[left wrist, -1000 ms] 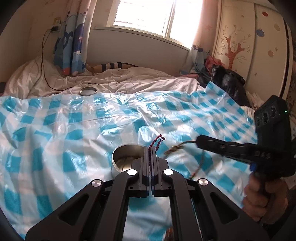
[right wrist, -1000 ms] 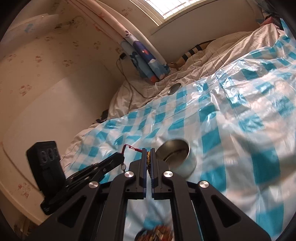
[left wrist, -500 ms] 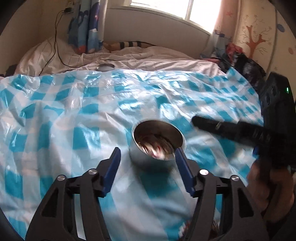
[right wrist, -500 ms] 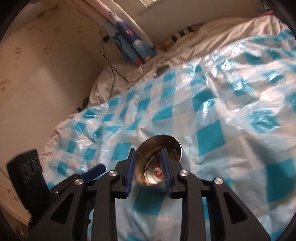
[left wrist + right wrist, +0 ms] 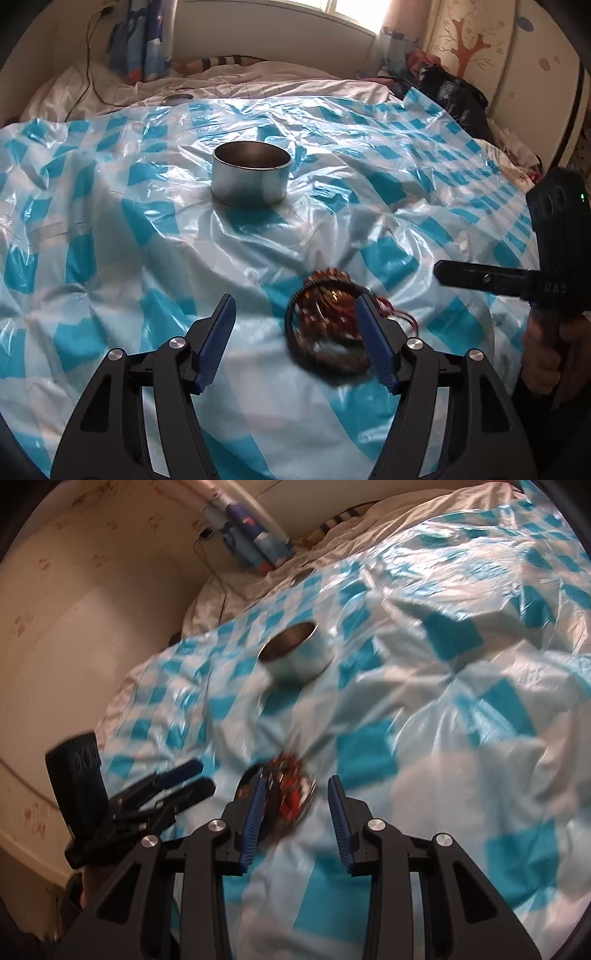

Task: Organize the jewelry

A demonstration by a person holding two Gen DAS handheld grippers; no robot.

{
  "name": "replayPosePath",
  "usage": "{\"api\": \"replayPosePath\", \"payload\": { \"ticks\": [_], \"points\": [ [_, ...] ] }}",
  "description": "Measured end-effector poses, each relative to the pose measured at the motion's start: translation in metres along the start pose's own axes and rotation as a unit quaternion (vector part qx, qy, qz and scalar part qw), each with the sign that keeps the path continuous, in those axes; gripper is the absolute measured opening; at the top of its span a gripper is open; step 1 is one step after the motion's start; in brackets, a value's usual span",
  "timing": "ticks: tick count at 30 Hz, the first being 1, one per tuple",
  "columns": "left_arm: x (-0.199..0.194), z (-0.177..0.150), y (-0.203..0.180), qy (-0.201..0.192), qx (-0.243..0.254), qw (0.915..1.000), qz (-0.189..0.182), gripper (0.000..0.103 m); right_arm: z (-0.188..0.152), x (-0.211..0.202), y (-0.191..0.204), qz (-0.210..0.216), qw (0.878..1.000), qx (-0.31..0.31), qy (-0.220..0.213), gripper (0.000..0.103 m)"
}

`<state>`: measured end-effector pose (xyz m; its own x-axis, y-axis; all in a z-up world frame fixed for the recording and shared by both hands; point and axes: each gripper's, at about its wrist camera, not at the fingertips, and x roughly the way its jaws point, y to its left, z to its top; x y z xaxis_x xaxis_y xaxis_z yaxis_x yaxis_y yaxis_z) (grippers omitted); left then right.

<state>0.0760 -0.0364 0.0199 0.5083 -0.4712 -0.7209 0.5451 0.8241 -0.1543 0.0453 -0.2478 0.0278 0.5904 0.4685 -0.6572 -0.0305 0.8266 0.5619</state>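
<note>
Jewelry pile (image 5: 327,325) lies just beside the opening left hand-held gripper (image 5: 295,339).

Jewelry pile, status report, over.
Both grippers, left and right, opening, empty. Jewelry pile on checkered sheet, short of tin. Nothing between them.

We see our left gripper (image 5: 295,332) and right gripper (image 5: 293,805): black frames, blue ribbed pads, silver screws, a green light on one housing
</note>
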Motion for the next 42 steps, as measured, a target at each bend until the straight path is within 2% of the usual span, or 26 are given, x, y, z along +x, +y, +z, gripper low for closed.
{"api": "replayPosePath", "payload": {
  "ticks": [2, 7, 13, 14, 15, 17, 18, 21, 23, 25, 28, 32, 36, 38, 42],
  "points": [
    [-0.001, -0.006, -0.022, -0.006, 0.058, 0.9982, 0.015, 0.064, -0.002, 0.002, 0.003, -0.012, 1.0, -0.004, -0.001, 0.036],
    [0.0, -0.016, -0.066, -0.019, 0.167, 0.9858, 0.006, 0.071, 0.0, 0.002, -0.014, -0.014, 0.999, 0.029, -0.017, 0.038],
    [0.003, -0.021, -0.091, -0.03, 0.224, 0.974, 0.007, 0.071, 0.003, 0.004, -0.022, 0.003, 0.998, 0.053, -0.016, 0.038],
    [0.006, -0.023, -0.094, -0.027, 0.235, 0.9715, 0.019, 0.065, 0.004, 0.004, -0.021, 0.004, 0.998, 0.052, -0.016, 0.038],
    [0.009, -0.023, -0.094, -0.023, 0.238, 0.9707, 0.028, 0.044, 0.004, 0.005, -0.021, 0.006, 0.998, 0.052, -0.017, 0.038],
    [0.015, -0.021, -0.087, 0.003, 0.215, 0.9762, 0.026, 0.007, 0.004, 0.004, -0.022, 0.007, 0.998, 0.054, -0.018, 0.039],
    [0.014, -0.019, -0.083, 0.002, 0.209, 0.9775, 0.031, 0.003, 0.004, 0.004, -0.022, 0.007, 0.998, 0.055, -0.018, 0.039],
    [0.001, -0.009, -0.064, -0.016, 0.151, 0.9883, -0.012, 0.002, 0.004, 0.006, -0.022, 0.006, 0.998, 0.054, -0.015, 0.039],
    [-0.013, 0.001, -0.044, -0.043, 0.094, 0.9937, -0.042, 0.002, 0.003, 0.009, -0.018, -0.003, 0.999, 0.04, -0.005, 0.039],
    [-0.028, 0.008, -0.022, -0.077, 0.041, 0.9939, -0.068, 0.002, 0.0, 0.016, -0.008, -0.027, 1.0, 0.007, 0.009, 0.039],
    [-0.045, 0.013, 0.005, -0.119, -0.018, 0.9884, -0.093, 0.002, -0.006, 0.022, 0.009, -0.047, 0.998, -0.047, 0.021, 0.039],
    [-0.052, 0.016, 0.022, -0.139, -0.055, 0.9835, -0.101, 0.002, -0.013, 0.031, 0.02, -0.063, 0.994, -0.086, 0.034, 0.038],
    [-0.052, 0.019, 0.025, -0.142, -0.06, 0.9832, -0.098, 0.002, -0.014, 0.038, 0.023, -0.094, 0.99, -0.104, 0.034, 0.038],
    [-0.053, 0.019, 0.025, -0.141, -0.06, 0.9831, -0.1, 0.003, -0.014, 0.043, 0.024, -0.109, 0.987, -0.116, 0.035, 0.03],
    [-0.053, 0.019, 0.025, -0.139, -0.059, 0.9835, -0.1, 0.003, -0.016, 0.052, 0.03, -0.101, 0.985, -0.135, 0.041, 0.017]
  ]
}}
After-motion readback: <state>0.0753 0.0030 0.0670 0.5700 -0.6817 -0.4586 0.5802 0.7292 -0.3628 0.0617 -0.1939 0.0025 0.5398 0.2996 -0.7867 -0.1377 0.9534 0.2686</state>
